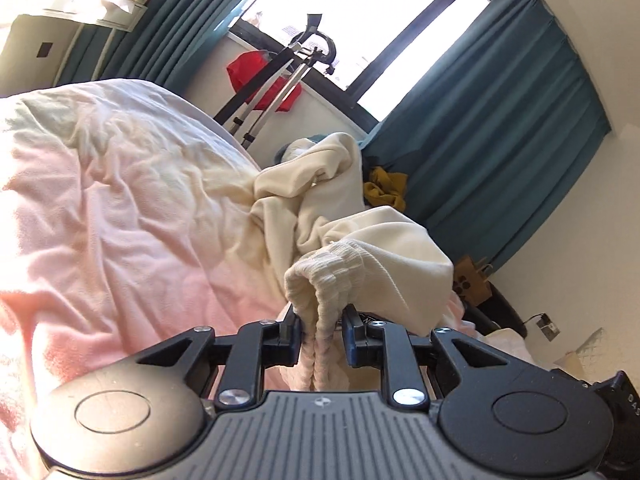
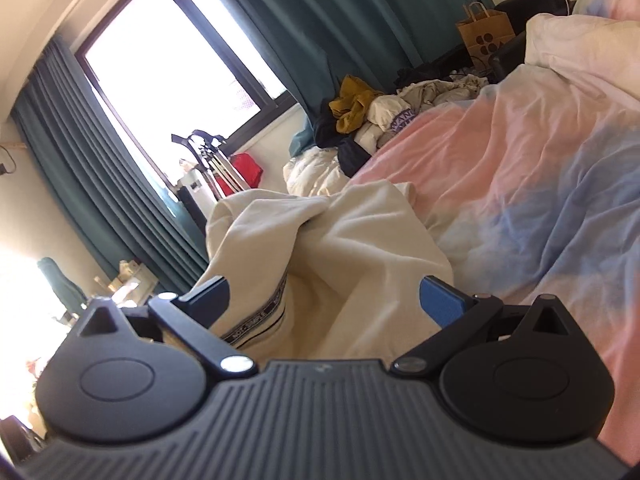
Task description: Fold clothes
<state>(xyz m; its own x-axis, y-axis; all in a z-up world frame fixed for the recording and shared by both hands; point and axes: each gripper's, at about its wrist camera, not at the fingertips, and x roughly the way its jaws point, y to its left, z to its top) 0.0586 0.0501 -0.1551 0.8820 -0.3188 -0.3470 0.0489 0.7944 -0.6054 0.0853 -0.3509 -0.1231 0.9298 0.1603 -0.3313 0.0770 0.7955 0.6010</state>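
Bedroom with teal curtains [image 2: 132, 184] at left, pink-and-blue bedspread [image 2: 520, 184] across right. Cream garment [image 1: 360, 236] bunched at frame centre on the bedspread, ribbed cuff clamped in left gripper [image 1: 320, 332]. Right gripper [image 2: 324, 296] spread wide, garment [image 2: 340, 248] between its fingers, ungripped.

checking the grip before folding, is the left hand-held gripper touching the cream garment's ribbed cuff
Touching. The left wrist view shows the left hand-held gripper closed on the ribbed cuff.

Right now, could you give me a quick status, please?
Left gripper shut on cream garment's ribbed hem. Right gripper open over cream garment. Unfolded, on bed.
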